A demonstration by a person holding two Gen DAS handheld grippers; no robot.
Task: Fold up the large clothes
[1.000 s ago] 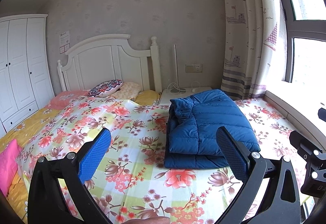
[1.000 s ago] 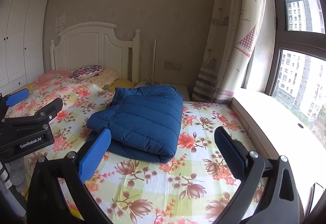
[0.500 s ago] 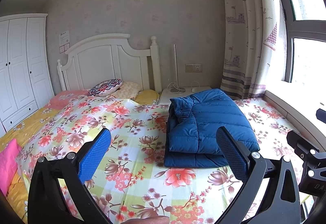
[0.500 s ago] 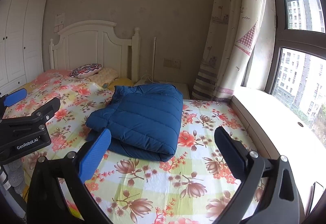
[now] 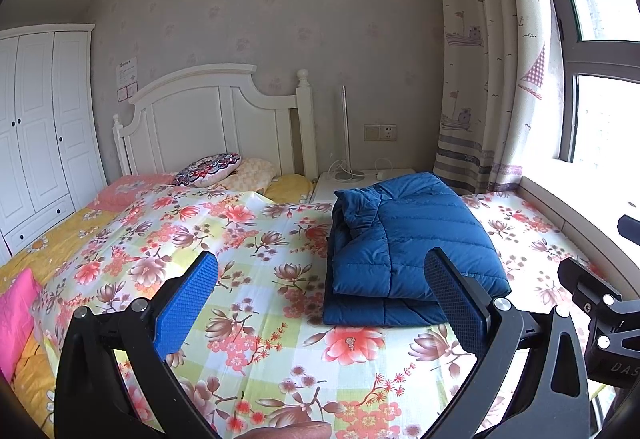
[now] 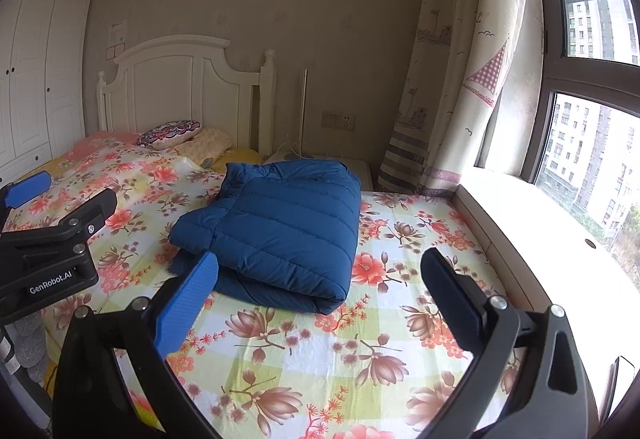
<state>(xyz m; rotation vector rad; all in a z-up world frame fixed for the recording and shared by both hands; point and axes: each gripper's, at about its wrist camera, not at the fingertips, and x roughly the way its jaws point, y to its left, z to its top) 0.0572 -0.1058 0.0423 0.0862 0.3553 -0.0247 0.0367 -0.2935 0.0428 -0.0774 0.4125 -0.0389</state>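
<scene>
From the left wrist, the left gripper (image 5: 320, 303) is hovering with jaws spread and empty over open floral bed (image 5: 256, 319); the folded blue jacket (image 5: 408, 251) is lying ahead-right.

From the right wrist, the right gripper (image 6: 320, 299) is hanging spread, nothing held; the jacket (image 6: 280, 227) is sitting mid-bed, seemingly clear of the window-side edge.

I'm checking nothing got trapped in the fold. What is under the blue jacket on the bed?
The folded blue jacket lies on the floral sheet, which shows all around it. Whatever sits directly beneath or inside the folds is covered.
</scene>
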